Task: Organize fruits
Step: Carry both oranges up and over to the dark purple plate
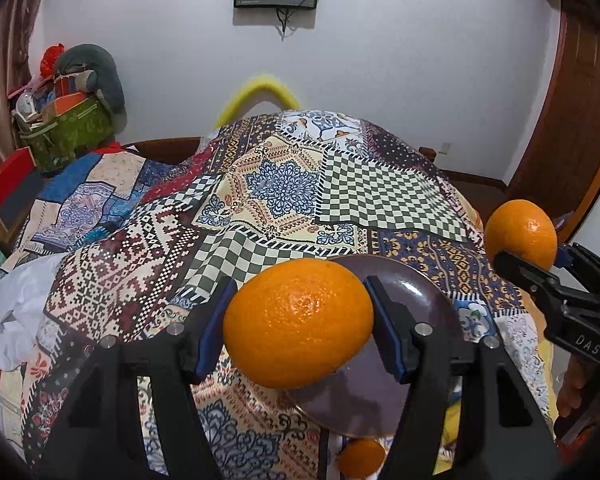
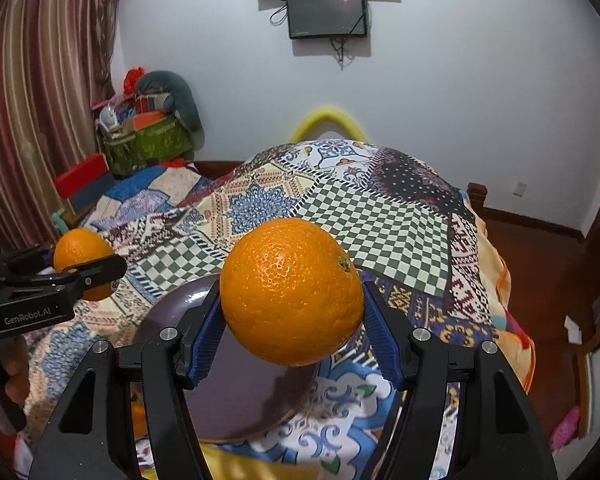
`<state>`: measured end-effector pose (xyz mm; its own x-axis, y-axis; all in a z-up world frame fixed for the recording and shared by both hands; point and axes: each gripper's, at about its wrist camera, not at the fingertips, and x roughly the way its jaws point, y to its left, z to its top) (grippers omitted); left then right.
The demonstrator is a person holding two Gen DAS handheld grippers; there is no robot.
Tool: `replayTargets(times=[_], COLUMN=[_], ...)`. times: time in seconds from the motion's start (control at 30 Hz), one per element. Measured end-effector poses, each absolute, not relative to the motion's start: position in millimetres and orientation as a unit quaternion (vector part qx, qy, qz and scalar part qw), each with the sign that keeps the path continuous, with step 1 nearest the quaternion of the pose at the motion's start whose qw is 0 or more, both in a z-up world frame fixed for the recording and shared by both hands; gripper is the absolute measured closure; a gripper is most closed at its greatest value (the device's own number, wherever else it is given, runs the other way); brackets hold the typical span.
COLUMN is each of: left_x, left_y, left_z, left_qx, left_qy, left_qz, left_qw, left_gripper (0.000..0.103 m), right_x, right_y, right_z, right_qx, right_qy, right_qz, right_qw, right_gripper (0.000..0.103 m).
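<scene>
My left gripper [image 1: 298, 322] is shut on an orange [image 1: 298, 320] and holds it above a dark purple plate [image 1: 416, 292] on the patchwork bedspread. My right gripper [image 2: 292, 316] is shut on a second orange [image 2: 292, 292], held above the same plate [image 2: 236, 392]. Each gripper shows in the other's view: the right one [image 1: 524, 258] with its orange [image 1: 520, 232] at the right edge, the left one [image 2: 86, 270] with its orange [image 2: 80, 250] at the left. A third orange [image 1: 360, 458] lies on the bed below the plate's near rim.
The patchwork bedspread [image 1: 280, 188] covers a raised mound on the bed. A green bag of clutter [image 1: 68, 132] and a red box [image 1: 8, 184] stand at the back left. A yellow hoop [image 1: 260, 92] rises behind the bed. A wooden door [image 1: 580, 120] is at the right.
</scene>
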<state>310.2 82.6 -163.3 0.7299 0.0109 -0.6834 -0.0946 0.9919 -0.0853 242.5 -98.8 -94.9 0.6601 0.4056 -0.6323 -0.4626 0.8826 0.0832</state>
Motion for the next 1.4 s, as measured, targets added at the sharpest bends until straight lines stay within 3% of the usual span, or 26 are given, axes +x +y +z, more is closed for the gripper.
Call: replayTargets(times=[0.67,1.4], left_x=[363.2,367.8], left_y=[80.4,70.7], left_z=[-228.9,-229.0], left_qx=[-0.044,-0.023], left_qy=[0.448,0.453], left_qz=[0.013,0.0], left_qw=[0.893,0.891], left_gripper=[0.039,0.038], right_x=[298.1,302.7], right_y=[-69.3,-51.1], right_z=[-157.6,-166.3], right_qx=[-0.095,-0.139], right_qy=[0.442,0.472], right_qz=[0.274,0.289], right_qw=[0.849,0.821], right_gripper=[0.041,0.04])
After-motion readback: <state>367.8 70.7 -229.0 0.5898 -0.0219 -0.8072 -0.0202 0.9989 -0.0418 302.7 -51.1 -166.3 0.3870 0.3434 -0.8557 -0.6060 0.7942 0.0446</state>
